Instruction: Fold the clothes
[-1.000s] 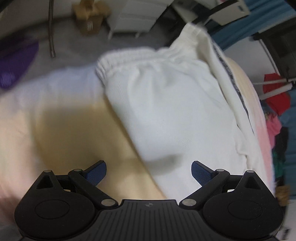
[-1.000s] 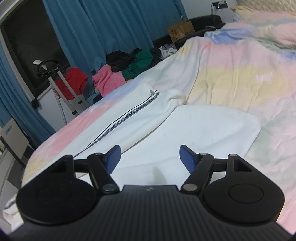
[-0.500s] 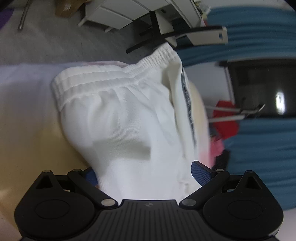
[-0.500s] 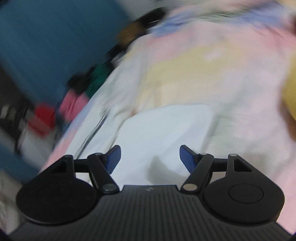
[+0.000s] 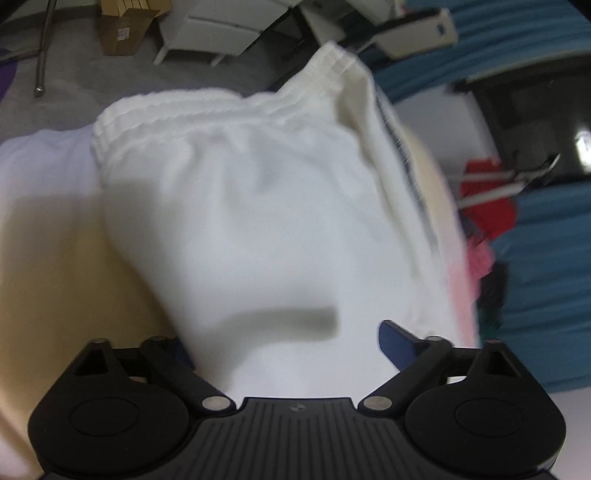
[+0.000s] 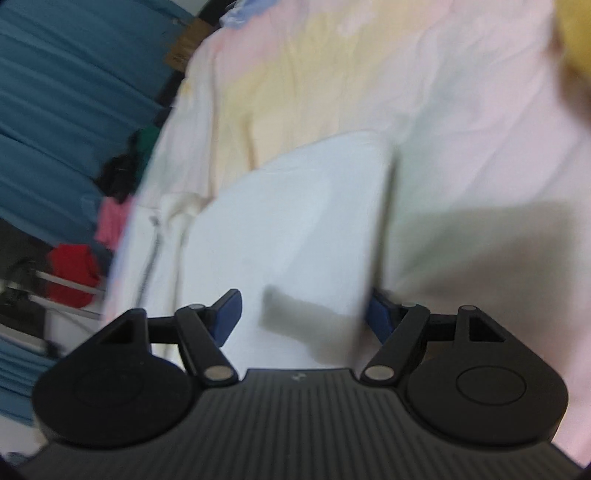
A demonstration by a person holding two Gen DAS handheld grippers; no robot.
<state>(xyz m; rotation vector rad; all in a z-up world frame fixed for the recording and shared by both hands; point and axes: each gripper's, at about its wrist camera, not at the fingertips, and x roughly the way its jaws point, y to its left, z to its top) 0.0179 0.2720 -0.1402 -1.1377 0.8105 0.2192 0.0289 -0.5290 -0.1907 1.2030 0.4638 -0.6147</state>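
Note:
White pants with an elastic waistband and a dark side stripe lie folded on the pastel bedsheet. My left gripper sits low over their near end with the cloth between its fingers. Its jaws are closing, and the left pad is half hidden under the cloth's edge. In the right wrist view the folded pants fill the middle. My right gripper stands open astride their near edge, with its right pad tucked behind the fold's side.
The bedsheet stretches away to the right. Blue curtains hang at the bed's side, with a pile of coloured clothes and a metal stand. A cardboard box and white drawers stand on the floor.
Both views closed in on the white pants. The left gripper slid over the cloth and its fingers narrowed a little. The right gripper rolled and sank until the fold's edge lay between its pads.

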